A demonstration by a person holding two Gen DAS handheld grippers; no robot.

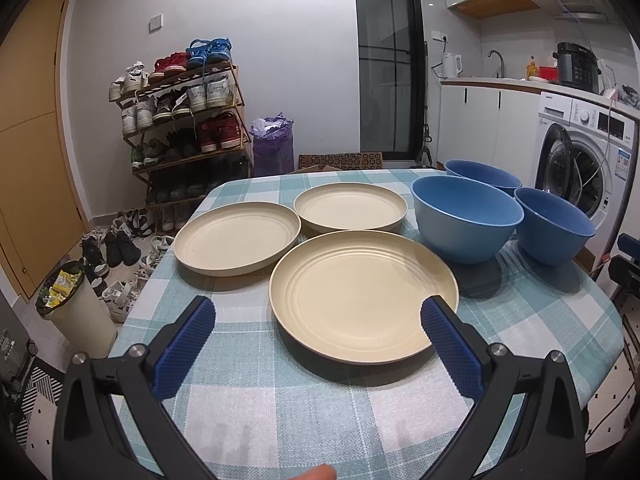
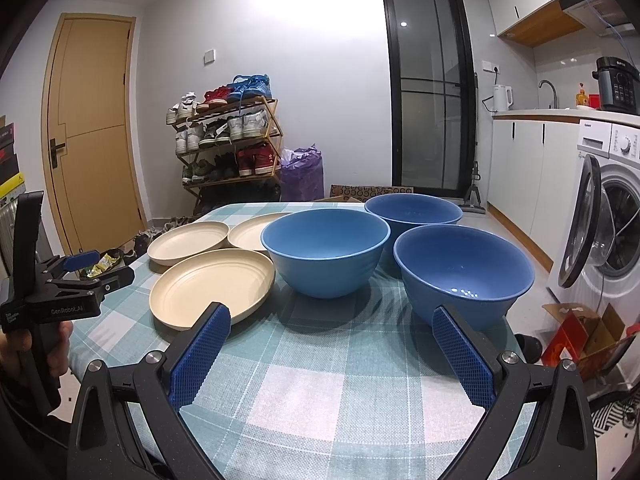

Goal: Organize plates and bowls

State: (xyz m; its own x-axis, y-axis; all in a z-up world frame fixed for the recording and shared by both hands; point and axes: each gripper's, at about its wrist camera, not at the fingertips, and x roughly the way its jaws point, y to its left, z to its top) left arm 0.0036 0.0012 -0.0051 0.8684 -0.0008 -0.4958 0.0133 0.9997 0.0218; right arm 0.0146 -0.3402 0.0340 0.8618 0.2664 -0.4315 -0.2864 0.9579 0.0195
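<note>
Three cream plates sit on the checked table (image 1: 320,412): near plate (image 1: 363,297) at 12 o'clock from my left claw (image 1: 318,322), left plate (image 1: 237,238) at 11, far plate (image 1: 350,207) behind it. Three blue bowls are grouped right of the plates: near-left bowl (image 2: 325,257) at 12 from my right claw (image 2: 330,322), near-right bowl (image 2: 464,275) at 1, far bowl (image 2: 413,211) behind both. Both claws are spread wide, holding nothing. Shoe rack (image 1: 182,120) at 10 beyond the table.

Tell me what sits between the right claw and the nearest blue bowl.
Nothing: in the right wrist view, only bare checked tablecloth lies between the open right claw and the nearest blue bowl, just beyond its right finger.
</note>
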